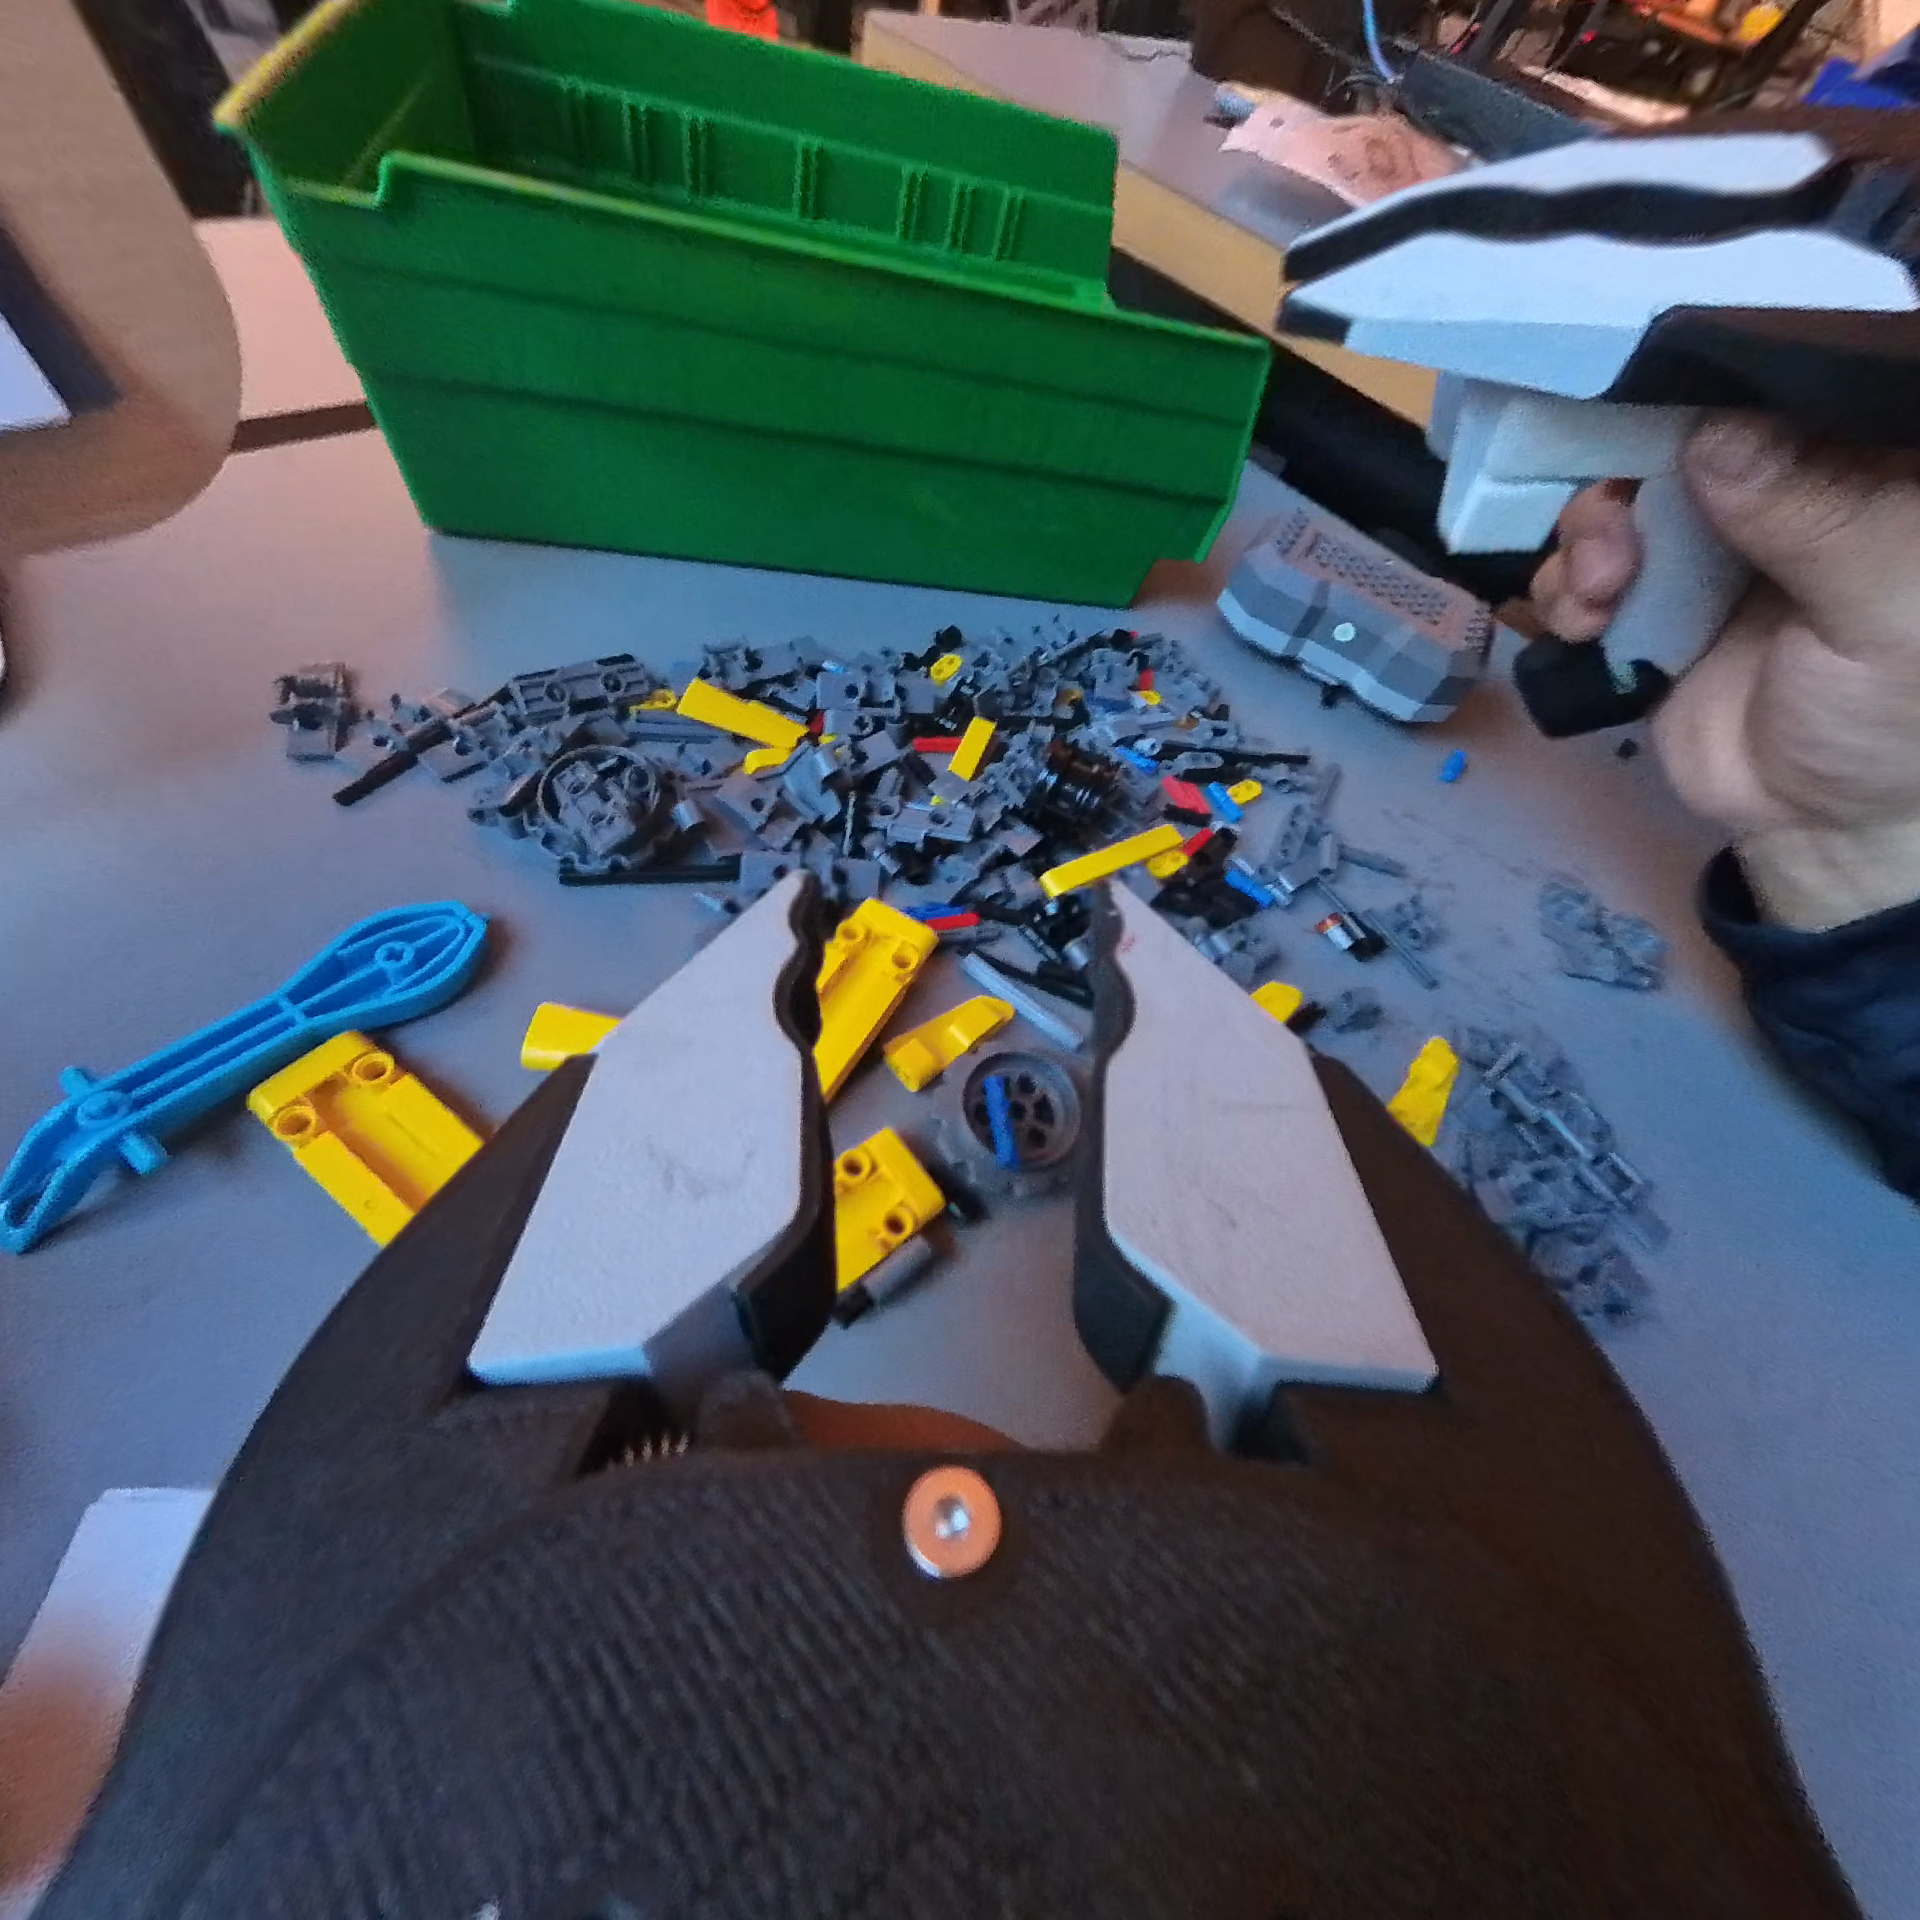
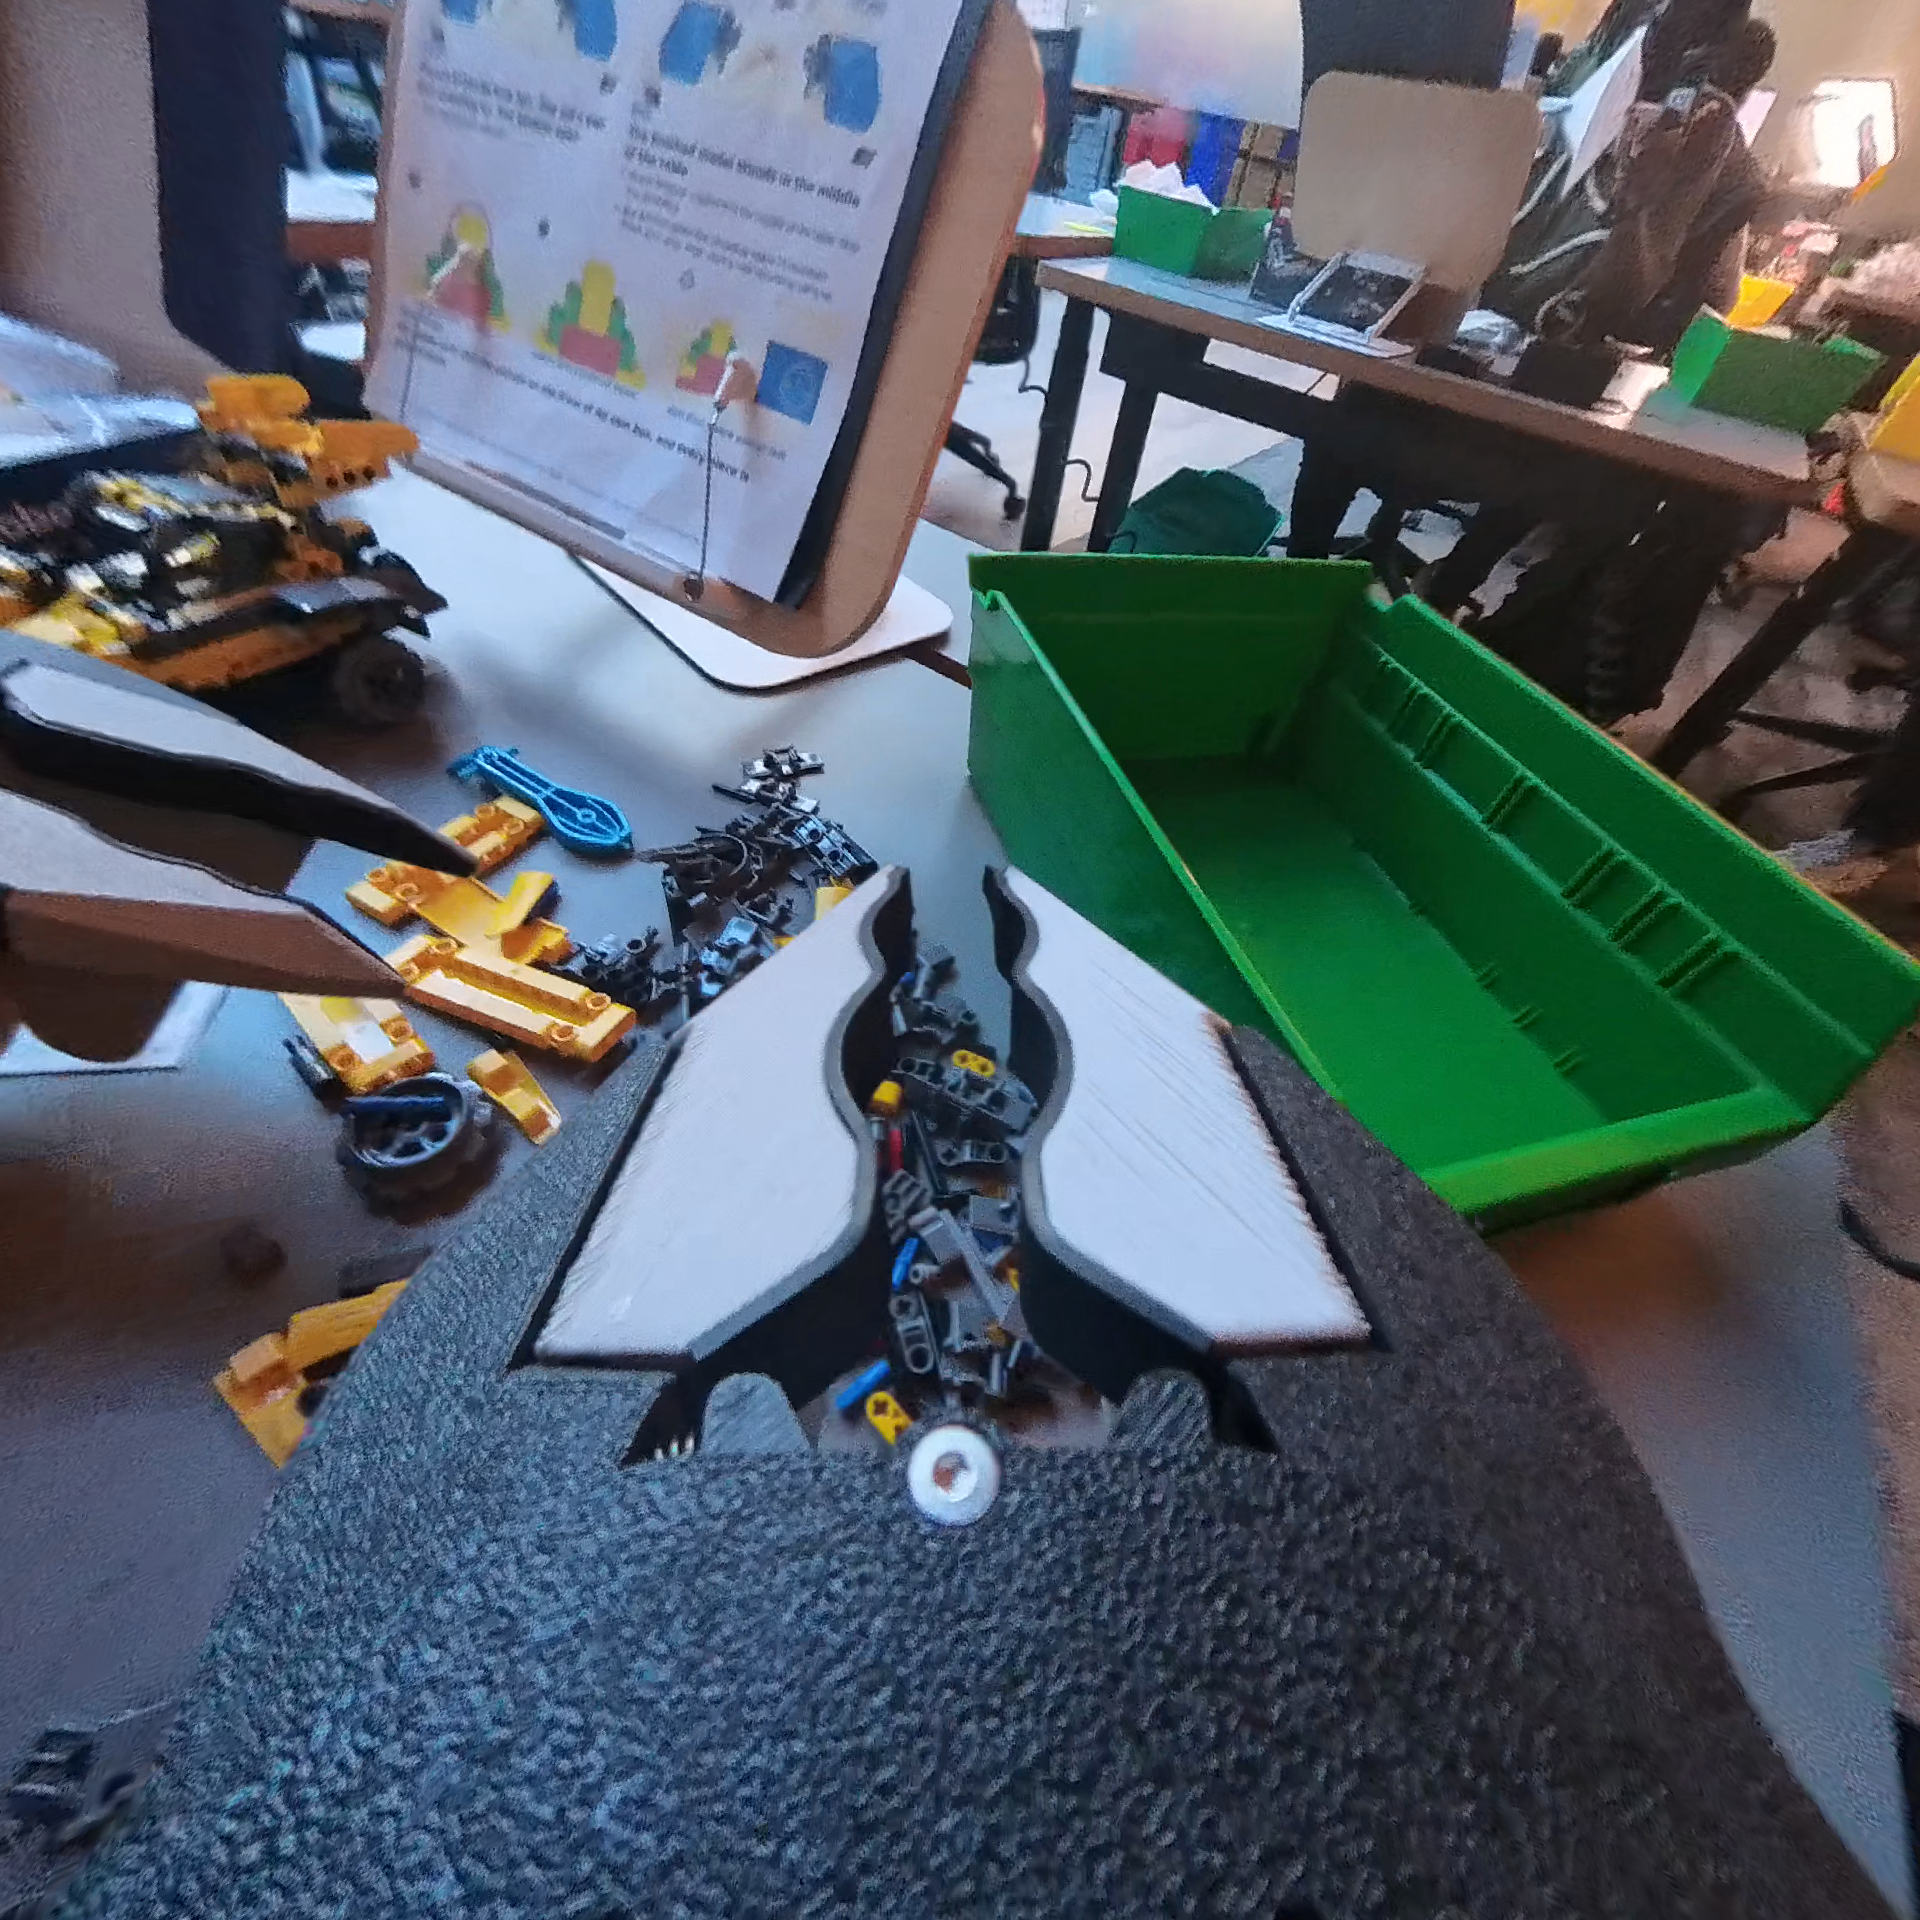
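Left gripper (image 1: pixel 951 914): its 2 fingers are spread wide and hold nothing; it hovers low over the near edge of the brick pile, with a yellow panel piece (image 1: pixel 868 982) showing between the fingers.
Right gripper (image 2: pixel 945 883): its fingers stand a narrow gap apart with nothing clamped; it hangs above the pile, and small loose pieces show through the gap. In the left wrist view it sits high at the right (image 1: pixel 1294 286), held by a hand (image 1: pixel 1787 623) on a pistol grip, fingers nearly together.
Brick pile (image 1: pixel 935 769): a heap of small grey, black, yellow, red and blue building pieces spread over the grey table (image 1: pixel 208 852).
Green bin (image 1: pixel 790 416): a long plastic bin standing on the table just behind the pile; the right wrist view shows it empty (image 2: pixel 1403 914).
Blue tool (image 1: pixel 239 1049): a flat blue plastic piece lying left of the pile, beside another yellow panel (image 1: pixel 364 1127).
Grey wheel hub (image 1: pixel 1023 1112): lies between the left gripper's fingers, near the yellow panels.
Grey block (image 1: pixel 1351 613): a boxy grey unit right of the bin.
Instruction sheet on a wooden stand (image 2: pixel 665 260): upright beyond the pile.
Yellow-and-black model vehicle (image 2: pixel 208 561): stands at the far left of the table.
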`<state>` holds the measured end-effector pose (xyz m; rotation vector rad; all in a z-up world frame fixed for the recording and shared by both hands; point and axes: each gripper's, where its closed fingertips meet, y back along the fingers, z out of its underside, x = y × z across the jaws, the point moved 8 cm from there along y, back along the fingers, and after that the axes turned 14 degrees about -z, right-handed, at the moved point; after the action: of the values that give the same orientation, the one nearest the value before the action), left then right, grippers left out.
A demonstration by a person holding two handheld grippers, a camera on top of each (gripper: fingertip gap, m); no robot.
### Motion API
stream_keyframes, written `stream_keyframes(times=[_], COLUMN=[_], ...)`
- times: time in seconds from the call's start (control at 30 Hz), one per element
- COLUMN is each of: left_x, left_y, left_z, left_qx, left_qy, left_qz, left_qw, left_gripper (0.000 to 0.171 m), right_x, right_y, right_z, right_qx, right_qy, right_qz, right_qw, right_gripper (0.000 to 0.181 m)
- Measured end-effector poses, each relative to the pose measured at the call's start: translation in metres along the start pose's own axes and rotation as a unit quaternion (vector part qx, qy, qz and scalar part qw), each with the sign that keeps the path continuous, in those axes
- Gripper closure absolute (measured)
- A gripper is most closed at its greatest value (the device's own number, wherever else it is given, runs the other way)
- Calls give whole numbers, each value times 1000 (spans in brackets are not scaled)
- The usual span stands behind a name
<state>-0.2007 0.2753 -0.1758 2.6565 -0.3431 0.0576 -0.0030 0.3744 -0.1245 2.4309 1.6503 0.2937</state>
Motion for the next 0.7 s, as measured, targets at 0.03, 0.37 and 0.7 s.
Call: stream_keyframes(times=[0.03,0.37,0.7], left_x=[3,18,33], left_y=[0,-45,-79], left_z=[-6,-33,-27], left_qx=[-1,-136,-149], left_qy=[-9,-160,-470], left_qz=[2,76,184], left_qw=[1000,975,850], left_gripper=[124,131,139], right_x=[0,-7,-5], right_y=[1,7,3], right_z=[0,1,5], right_qx=[5,16,15], right_qy=[-4,20,5], right_qz=[-1,19,7], right_qw=[1000,1000,1000], right_gripper=[166,171,171])
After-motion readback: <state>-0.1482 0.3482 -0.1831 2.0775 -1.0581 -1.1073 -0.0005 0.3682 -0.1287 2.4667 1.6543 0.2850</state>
